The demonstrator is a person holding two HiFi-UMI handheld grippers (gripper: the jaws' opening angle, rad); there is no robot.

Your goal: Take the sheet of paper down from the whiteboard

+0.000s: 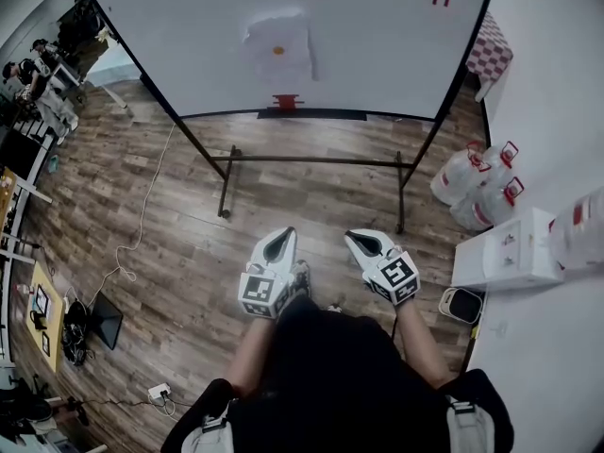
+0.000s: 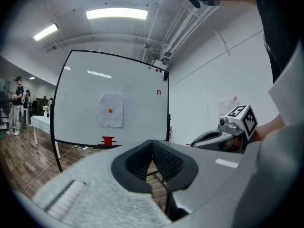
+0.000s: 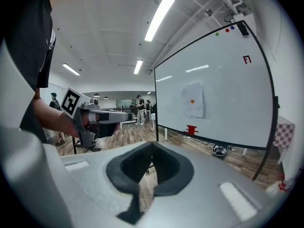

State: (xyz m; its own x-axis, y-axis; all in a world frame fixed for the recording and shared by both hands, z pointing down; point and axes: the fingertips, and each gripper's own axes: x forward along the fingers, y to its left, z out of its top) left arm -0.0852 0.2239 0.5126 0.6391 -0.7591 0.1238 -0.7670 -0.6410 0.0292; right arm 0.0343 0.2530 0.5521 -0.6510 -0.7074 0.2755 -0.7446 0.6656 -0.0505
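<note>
Broadly, floor (image 1: 189,253): wood planks, with a white cable (image 1: 142,217) trailing across its left part.
Whiteboard (image 1: 377,36): upright on a dark metal frame, facing the person and well apart from both grippers.
Water jugs (image 1: 472,182): clear, with red handles, grouped on the floor by the right wall.
Sheet of paper (image 1: 294,62): up on the whiteboard, a little left of its middle, slightly crumpled.
Left hand-held gripper (image 1: 281,236): jaws closed tip to tip, nothing between them, held low and aimed at the whiteboard.
Right hand-held gripper (image 1: 358,238): jaws likewise closed and empty, beside the left one.
Red piece (image 1: 285,102): on the board's bottom ledge, just below the sheet.
Orange dot (image 1: 278,51): on the sheet, near its centre.
</note>
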